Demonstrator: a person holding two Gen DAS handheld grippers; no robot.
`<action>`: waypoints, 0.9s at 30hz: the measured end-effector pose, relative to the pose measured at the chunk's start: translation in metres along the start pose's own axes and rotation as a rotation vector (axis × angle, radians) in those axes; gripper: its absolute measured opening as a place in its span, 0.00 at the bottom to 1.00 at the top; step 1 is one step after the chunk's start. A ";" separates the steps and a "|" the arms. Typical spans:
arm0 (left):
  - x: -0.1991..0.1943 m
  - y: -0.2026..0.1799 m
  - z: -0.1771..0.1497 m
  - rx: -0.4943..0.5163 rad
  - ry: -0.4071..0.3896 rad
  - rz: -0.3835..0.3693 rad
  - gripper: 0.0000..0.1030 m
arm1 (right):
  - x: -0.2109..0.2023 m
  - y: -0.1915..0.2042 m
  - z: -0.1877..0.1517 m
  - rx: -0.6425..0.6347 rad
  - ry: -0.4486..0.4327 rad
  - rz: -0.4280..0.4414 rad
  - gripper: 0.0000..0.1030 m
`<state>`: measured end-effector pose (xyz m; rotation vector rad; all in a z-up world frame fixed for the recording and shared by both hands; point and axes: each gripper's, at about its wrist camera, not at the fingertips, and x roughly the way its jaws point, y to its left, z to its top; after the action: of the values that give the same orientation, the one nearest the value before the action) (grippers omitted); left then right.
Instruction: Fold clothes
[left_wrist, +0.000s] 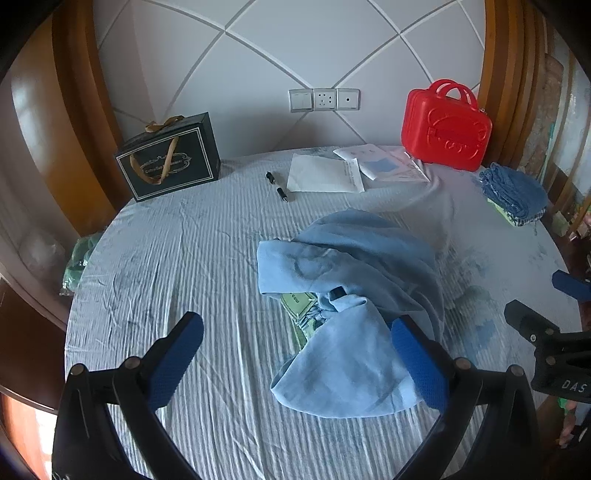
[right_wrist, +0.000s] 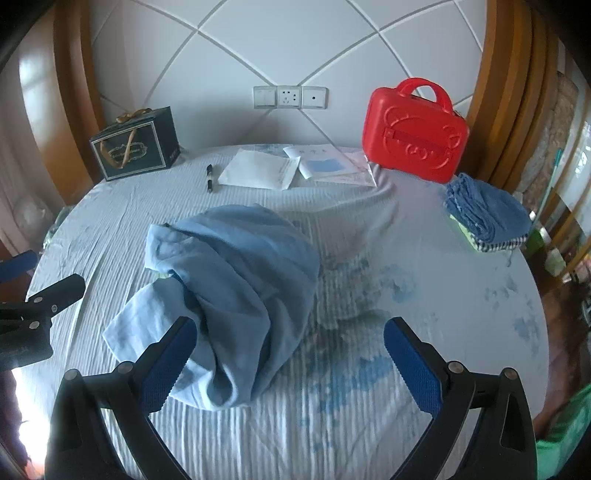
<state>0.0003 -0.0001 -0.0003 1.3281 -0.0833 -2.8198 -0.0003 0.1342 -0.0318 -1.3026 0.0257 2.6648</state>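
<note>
Your left tongs hang wide apart over the striped sheet, gripping nothing; the right pad sits in front of the near edge of the crumpled light-blue garment. Your right tongs are spread just as wide and also empty, with the same garment heaped behind the left pad. That garment lies bunched in the middle of the bed. At the far side you have a red case, papers, a pen and a dark gift bag. A folded blue stack rests near the right edge.
</note>
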 end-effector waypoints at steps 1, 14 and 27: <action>0.000 0.000 0.000 -0.001 0.003 0.002 1.00 | 0.000 0.000 0.000 0.000 0.005 0.001 1.00; 0.001 0.008 -0.002 -0.018 0.019 -0.015 1.00 | 0.004 0.004 -0.006 -0.002 0.010 0.009 1.00; 0.004 0.011 -0.003 -0.029 0.025 -0.026 1.00 | 0.005 0.010 -0.009 -0.003 0.012 0.023 1.00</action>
<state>0.0004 -0.0115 -0.0048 1.3688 -0.0250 -2.8137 0.0021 0.1244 -0.0425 -1.3265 0.0384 2.6772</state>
